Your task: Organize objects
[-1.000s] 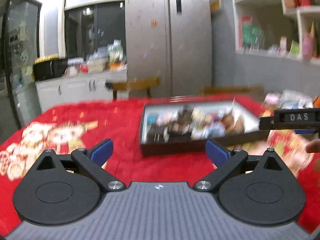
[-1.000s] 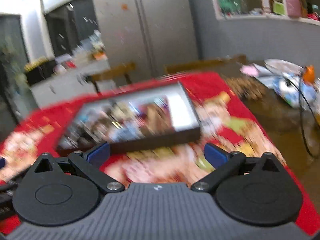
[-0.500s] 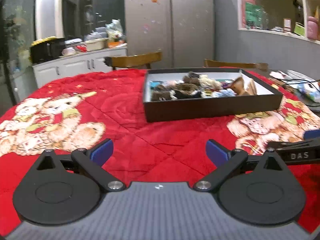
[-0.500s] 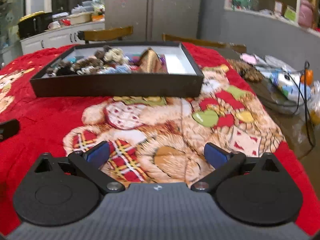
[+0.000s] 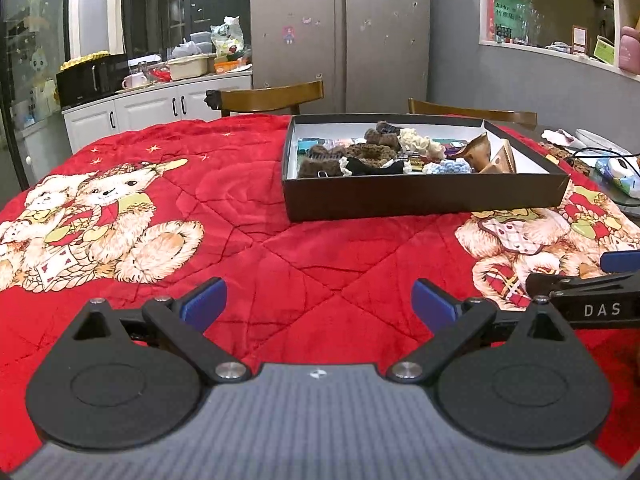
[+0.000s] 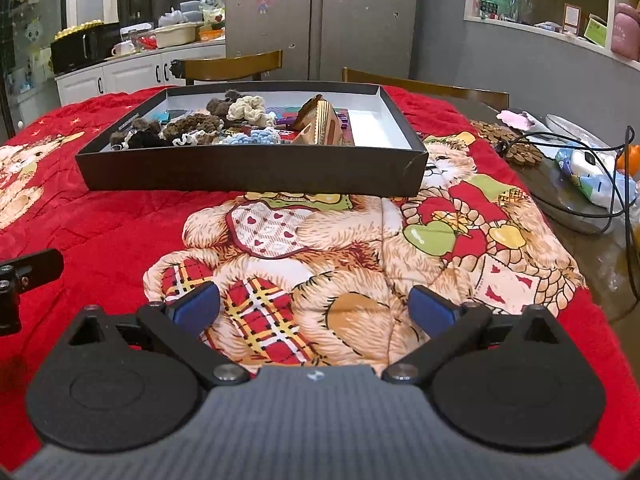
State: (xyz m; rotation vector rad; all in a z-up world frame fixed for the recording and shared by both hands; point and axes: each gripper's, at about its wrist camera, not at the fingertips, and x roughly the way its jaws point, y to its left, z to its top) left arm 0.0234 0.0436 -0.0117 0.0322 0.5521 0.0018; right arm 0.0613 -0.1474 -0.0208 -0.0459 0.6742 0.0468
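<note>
With our left gripper [image 5: 318,304] and right gripper [image 6: 314,307] both wide apart and empty, we judge the scrunchies [image 6: 246,111] soft and light, best pinched mid-loop.

Both views are sharp, free of motion blur, and lit by soft indoor light from above. The red blanket [image 5: 280,200] appears saturated and evenly bright; the dark box [image 6: 248,172] casts only a thin shadow along its near wall. The refrigerator doors [image 5: 340,32] carry a dull, diffuse sheen without hard glare. Far left, the glass cabinet [image 5: 24,40] is dim. Fisheye distortion bows the grey wall ledge [image 6: 560,36] and curves the frame edges. The corners darken slightly.
</note>
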